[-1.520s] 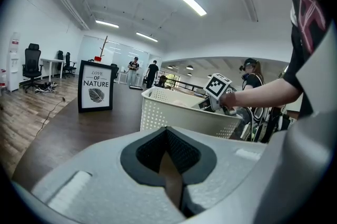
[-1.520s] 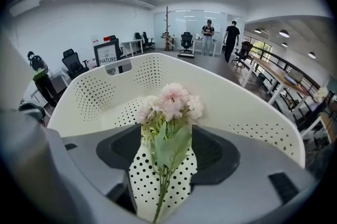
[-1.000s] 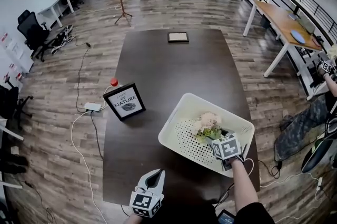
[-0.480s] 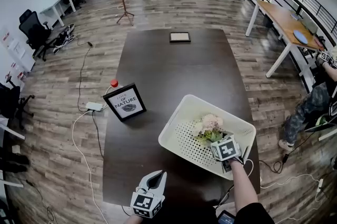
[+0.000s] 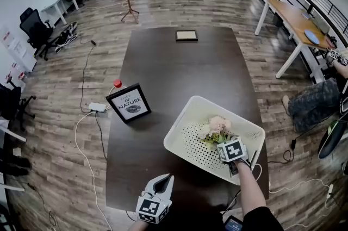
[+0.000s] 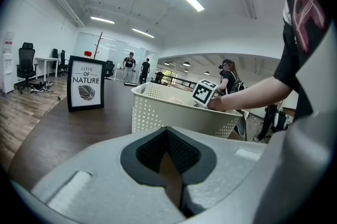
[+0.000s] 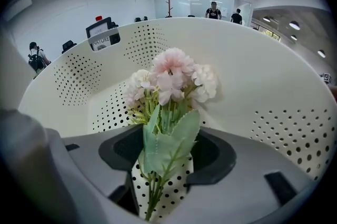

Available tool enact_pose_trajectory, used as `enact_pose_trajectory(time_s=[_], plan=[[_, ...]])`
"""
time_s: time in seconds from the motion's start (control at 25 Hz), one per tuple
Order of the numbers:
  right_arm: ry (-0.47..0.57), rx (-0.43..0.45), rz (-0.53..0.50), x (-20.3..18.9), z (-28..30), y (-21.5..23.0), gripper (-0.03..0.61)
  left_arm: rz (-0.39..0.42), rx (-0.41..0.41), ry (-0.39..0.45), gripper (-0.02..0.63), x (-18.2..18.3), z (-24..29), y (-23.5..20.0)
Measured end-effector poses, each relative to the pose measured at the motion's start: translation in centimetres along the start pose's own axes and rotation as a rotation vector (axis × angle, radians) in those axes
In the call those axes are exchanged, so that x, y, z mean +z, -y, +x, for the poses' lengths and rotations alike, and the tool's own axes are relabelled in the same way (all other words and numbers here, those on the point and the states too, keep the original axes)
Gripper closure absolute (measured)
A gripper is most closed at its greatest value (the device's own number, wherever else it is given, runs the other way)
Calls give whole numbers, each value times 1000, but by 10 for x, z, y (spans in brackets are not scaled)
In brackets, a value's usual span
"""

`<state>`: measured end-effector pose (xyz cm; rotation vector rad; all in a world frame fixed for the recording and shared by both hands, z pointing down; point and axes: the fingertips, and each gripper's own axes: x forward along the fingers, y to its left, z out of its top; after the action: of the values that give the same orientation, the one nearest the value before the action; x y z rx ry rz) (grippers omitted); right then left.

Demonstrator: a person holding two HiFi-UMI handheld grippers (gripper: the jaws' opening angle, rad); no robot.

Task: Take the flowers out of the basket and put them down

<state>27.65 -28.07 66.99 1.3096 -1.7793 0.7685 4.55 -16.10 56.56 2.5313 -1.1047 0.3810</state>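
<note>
Now the right gripper (image 7: 166,152), lower right, has just been closing, jaws apart around the flowers (image 7: 171,78) inside the basket (image 5: 187,113), near its lower-right wall. The left gripper (image 5: 162,181), jaws together, hovers at the bottom edge of the table (image 5: 179,72).

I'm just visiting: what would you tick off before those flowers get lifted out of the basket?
1. Stems of the pink-and-white artificial flowers between the fingers of the right gripper: ok.
2. Firm grip: not ok; the fingers have just been closing, but gaps remain beside the stems.
3. Way up out of the white perforated plastic basket: ok, its top is open.
4. Bare spot on the dark wooden table for setting down: ok.
5. Left gripper out of the way: ok; shut, empty, apart from the basket.
</note>
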Motion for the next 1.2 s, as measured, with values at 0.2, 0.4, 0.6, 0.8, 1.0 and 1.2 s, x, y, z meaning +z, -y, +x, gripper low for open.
enact_pose_trajectory(time_s=[0.2,0.4,0.6,0.8,1.0,1.2], plan=[[-10,2,2,-2,4,-1,327,19,-1,-14,604,-2,-1,1],[-22,5,-1,-4,9,0,370,11,8,-15,604,-2,1,-2],[-18,3,-42,-4,10,-6,431,10,17,-15,604,-3,-1,-4],[-8,-7,-51,-1,8,-5,459,12,20,-16,604,-2,-2,-4],[18,-23,-56,3,6,-6,488,13,25,-12,604,0,-2,-5],[45,-49,-53,4,3,-1,508,12,32,-11,604,-1,-3,-5]])
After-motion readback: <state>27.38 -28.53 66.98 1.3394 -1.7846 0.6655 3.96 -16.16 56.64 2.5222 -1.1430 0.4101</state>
